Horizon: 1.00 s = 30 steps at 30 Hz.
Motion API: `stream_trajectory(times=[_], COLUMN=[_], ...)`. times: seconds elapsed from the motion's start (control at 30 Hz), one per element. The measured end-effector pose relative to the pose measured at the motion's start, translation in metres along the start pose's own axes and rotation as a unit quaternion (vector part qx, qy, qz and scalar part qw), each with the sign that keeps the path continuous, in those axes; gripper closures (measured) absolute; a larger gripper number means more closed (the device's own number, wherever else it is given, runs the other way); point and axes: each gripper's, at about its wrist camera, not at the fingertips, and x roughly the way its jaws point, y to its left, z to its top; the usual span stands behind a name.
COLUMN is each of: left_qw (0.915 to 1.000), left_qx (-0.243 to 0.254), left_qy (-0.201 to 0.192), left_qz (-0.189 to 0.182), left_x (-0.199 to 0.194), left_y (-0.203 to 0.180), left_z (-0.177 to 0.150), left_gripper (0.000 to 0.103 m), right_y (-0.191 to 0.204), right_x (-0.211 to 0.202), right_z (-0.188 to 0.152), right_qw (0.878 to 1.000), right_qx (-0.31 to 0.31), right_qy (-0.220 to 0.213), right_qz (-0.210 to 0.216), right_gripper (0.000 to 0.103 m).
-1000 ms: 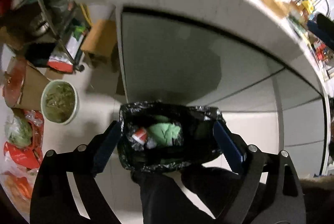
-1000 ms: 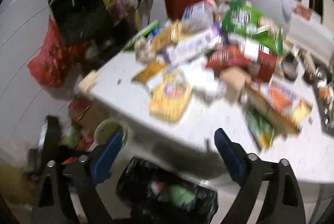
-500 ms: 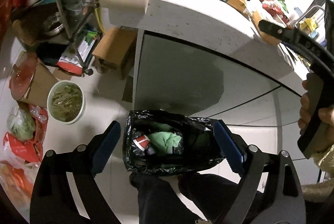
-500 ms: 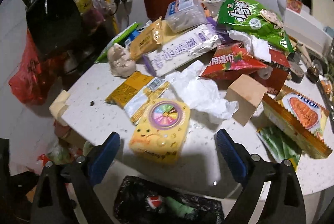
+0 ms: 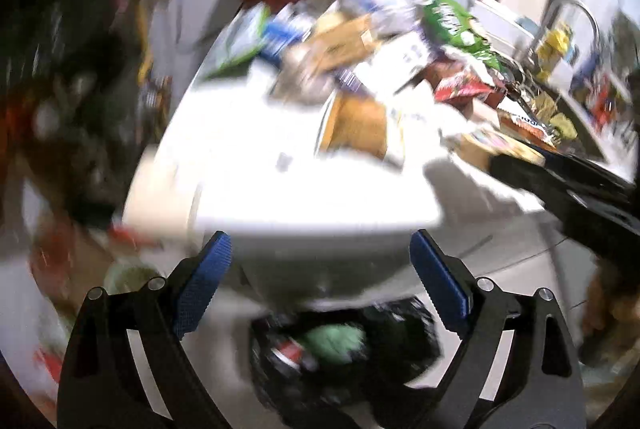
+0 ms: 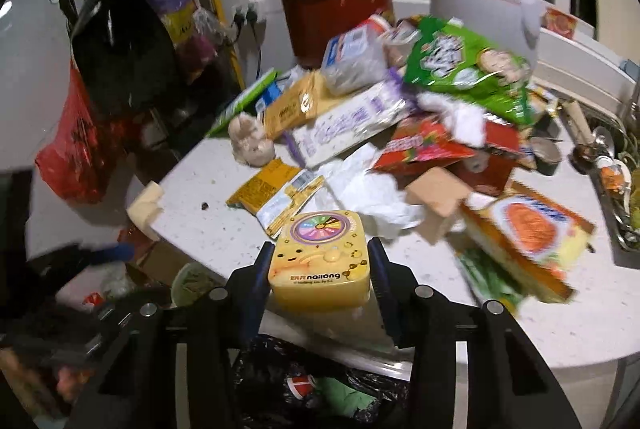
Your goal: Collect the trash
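yellow box point(image 6: 319, 261): rounded, colour wheel on lid, face print on front, flat at near edge of surface point(image 6: 208, 225) | wrappers point(image 6: 400, 117): heaped across far and right of surface, green bag on top | bin bag point(image 6: 320, 385): black, open, on floor below near edge, green scrap inside

Motion blur smears the whole left wrist view; the heap of wrappers point(image 5: 400, 41) on the white desk point(image 5: 304, 189) is unreadable. The black bin bag point(image 6: 320, 393) is cut off at the lower edge.
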Motion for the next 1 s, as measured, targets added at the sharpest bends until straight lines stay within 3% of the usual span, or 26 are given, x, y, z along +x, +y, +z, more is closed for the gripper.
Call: stream_trajectory(times=[0.17,0.43,0.5,0.83,0.9,1.0], left_qw=[0.9979,0.998,0.9984,0.9975,0.9964,0.996], left_qx=[0.063,0.061,0.051,0.005,-0.017,-0.019], left_qy=[-0.004,0.011,0.013,0.012,0.004,0.0], left_qz=[-0.008,-0.007,-0.022,-0.07,-0.083,-0.087], left_x=[0.035,0.071,0.07,0.064,0.056,0.051], left_y=[-0.029,-0.033,-0.027,-0.01,-0.003,-0.001], left_z=[0.04,0.061,0.062,0.06,0.061,0.062], left_gripper=[0.015,0.016,0.034,0.062,0.076,0.078], right_y=[-0.022,-0.04,-0.043,-0.05,-0.049,-0.046], right_x=[-0.026,-0.046,-0.047,-0.044,-0.043,-0.04], right_z=[-0.001,-0.001,-0.002,0.001,0.003,0.004], right_qw=[0.999,0.998,0.998,0.997,0.997,0.997], right_qx=[0.04,0.065,0.066,0.072,0.071,0.068], right_qy=[-0.013,-0.023,-0.022,-0.02,-0.02,-0.018], right_qz=[0.002,0.004,0.005,0.014,0.017,0.021], right_gripper=[0.057,0.057,0.057,0.057,0.057,0.057])
